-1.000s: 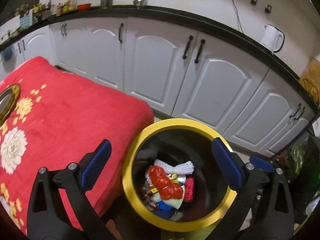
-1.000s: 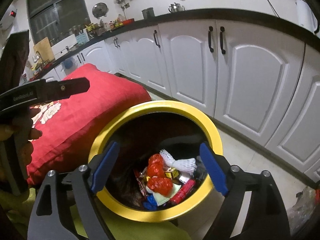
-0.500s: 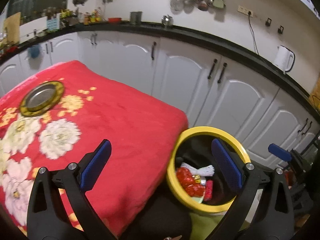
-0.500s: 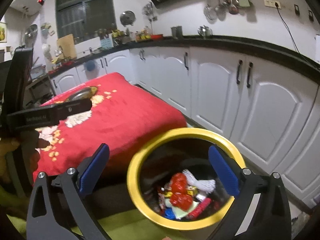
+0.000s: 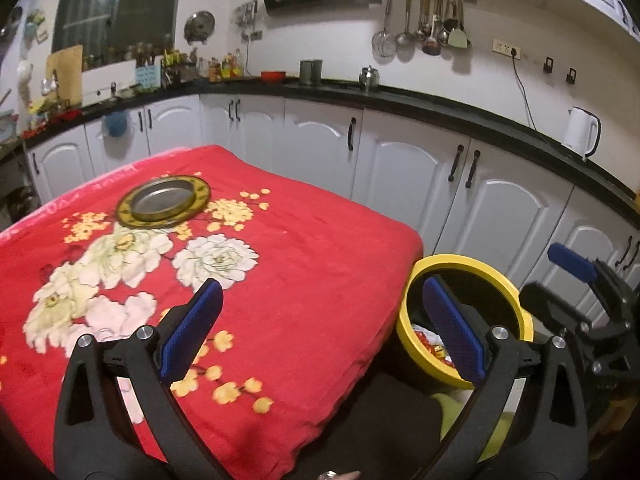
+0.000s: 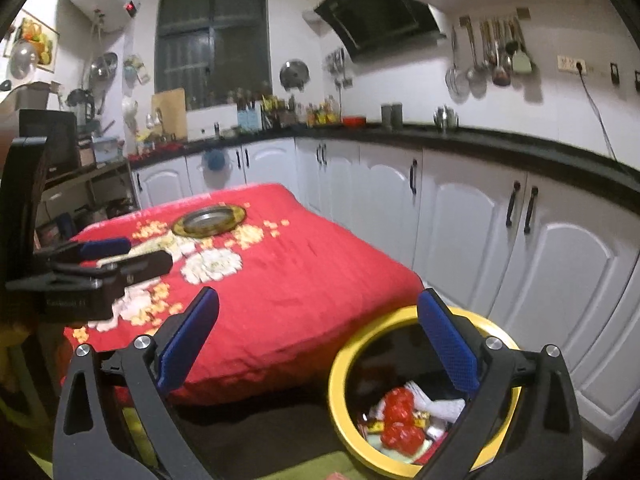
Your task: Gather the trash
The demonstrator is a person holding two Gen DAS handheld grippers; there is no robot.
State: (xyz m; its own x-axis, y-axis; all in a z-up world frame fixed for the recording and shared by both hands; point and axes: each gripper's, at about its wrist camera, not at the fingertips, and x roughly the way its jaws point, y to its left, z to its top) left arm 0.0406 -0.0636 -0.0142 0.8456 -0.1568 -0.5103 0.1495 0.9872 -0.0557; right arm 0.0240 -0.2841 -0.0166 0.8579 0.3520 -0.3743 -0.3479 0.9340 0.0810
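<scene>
A yellow-rimmed bin (image 6: 340, 364) stands on the floor beside the table's right edge, holding red wrappers (image 6: 398, 424) and white netting (image 6: 432, 400). It also shows in the left wrist view (image 5: 464, 264). My left gripper (image 5: 320, 328) is open and empty, held above the red tablecloth's near right corner. My right gripper (image 6: 318, 340) is open and empty, above the gap between table and bin. The left gripper shows in the right wrist view (image 6: 120, 256), and the right gripper in the left wrist view (image 5: 576, 268).
The table is covered with a red flowered cloth (image 5: 304, 264). A round metal plate with a gold rim (image 5: 164, 201) lies at its far side. White cabinets (image 6: 460, 216) under a black counter run behind. A green cloth (image 5: 452, 416) lies below.
Both grippers have lifted and pulled back from over the bin. The view has tilted up, so the table and kitchen wall now fill the frames. The jaws stay open.
</scene>
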